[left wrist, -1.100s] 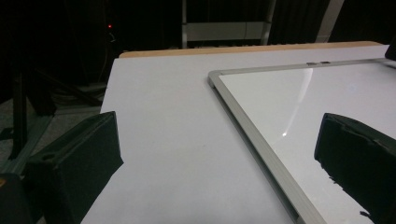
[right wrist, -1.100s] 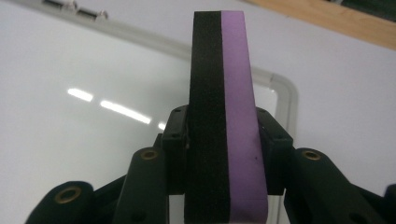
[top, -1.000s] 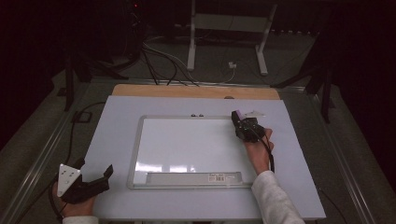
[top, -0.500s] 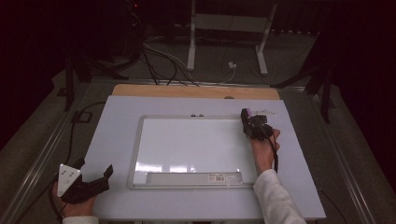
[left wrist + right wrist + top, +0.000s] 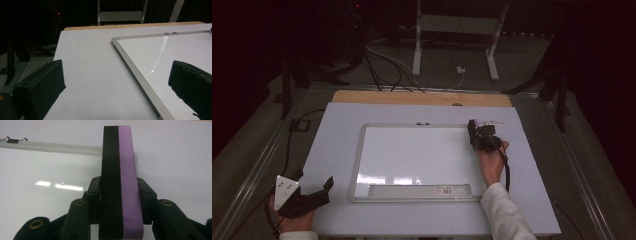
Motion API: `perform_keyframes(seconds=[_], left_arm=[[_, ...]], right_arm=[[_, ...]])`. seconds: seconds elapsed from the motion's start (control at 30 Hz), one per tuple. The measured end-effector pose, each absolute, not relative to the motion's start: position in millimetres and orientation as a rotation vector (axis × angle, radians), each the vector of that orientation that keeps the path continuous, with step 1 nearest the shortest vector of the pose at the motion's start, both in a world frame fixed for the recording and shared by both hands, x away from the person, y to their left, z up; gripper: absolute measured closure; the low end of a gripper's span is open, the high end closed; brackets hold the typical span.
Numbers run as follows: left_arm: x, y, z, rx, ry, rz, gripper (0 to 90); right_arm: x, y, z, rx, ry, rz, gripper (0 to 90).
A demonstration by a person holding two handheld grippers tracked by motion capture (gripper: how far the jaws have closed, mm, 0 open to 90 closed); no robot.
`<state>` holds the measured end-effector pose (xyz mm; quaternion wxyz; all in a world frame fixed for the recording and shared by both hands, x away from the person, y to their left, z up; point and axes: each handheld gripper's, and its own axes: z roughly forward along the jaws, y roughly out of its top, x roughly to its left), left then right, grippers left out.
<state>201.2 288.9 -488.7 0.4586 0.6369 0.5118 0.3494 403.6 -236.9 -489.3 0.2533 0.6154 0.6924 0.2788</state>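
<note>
Right gripper view: eraser [image 5: 121, 185], black felt and purple foam, sitting clamped edgewise in right gripper [image 5: 121, 202] at whiteboard [image 5: 50, 195] upper right corner, likely handling light, soft, best pinched across flat faces; left gripper [image 5: 117, 85] idling, jaws apart.

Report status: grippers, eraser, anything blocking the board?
Right gripper shut on eraser, at whiteboard top right corner. Left gripper open, idle off-board. Board surface unobstructed.

Whiteboard [image 5: 412, 160] lies flat, centred on the pale table [image 5: 337, 125]. Right gripper [image 5: 475, 131] sits at the board's top-right corner, a purple sliver at its tip, too small to identify. Left gripper [image 5: 324, 187] rests at the table's near-left edge, jaws apart, nothing between them.
</note>
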Motion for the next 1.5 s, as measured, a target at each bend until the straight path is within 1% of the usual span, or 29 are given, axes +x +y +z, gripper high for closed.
perform_keyframes(seconds=[0.8,0.93,0.97,1.03,1.07,1.17,1.23,1.33,1.4,1.5], left_arm=[[200.3,290.1,-488.4,1.563,1.263,0.861,1.3],[200.4,290.2,-488.5,1.562,1.263,0.861,1.3],[200.5,290.1,-488.6,1.563,1.263,0.860,1.3],[200.4,290.2,-488.5,1.562,1.263,0.861,1.3],[200.6,290.2,-488.6,1.561,1.263,0.861,1.3],[200.8,289.7,-488.7,1.566,1.262,0.859,1.3],[200.6,289.1,-488.4,1.565,1.261,0.862,1.2],[200.3,289.4,-488.3,1.564,1.262,0.862,1.3],[200.3,289.5,-488.4,1.564,1.263,0.861,1.3],[200.3,289.3,-488.4,1.565,1.262,0.862,1.3]], right_arm=[[404.1,-230.7,-496.5,1.729,1.816,0.722,63.0],[404.3,-230.8,-496.4,1.734,1.812,0.723,61.7],[404.3,-231.2,-496.5,1.738,1.811,0.724,58.9],[404.3,-233.5,-496.6,1.750,1.812,0.744,49.2],[403.7,-234.8,-495.7,1.756,1.808,0.764,45.7],[401.8,-236.6,-491.2,1.738,1.807,0.798,36.3],[401.1,-237.2,-488.6,1.728,1.820,0.833,31.6],[399.1,-237.3,-484.4,1.687,1.852,0.889,21.4],[397.3,-236.8,-481.7,1.654,1.871,0.907,16.3],[393.9,-237.4,-477.1,1.631,1.898,0.948,13.4]])
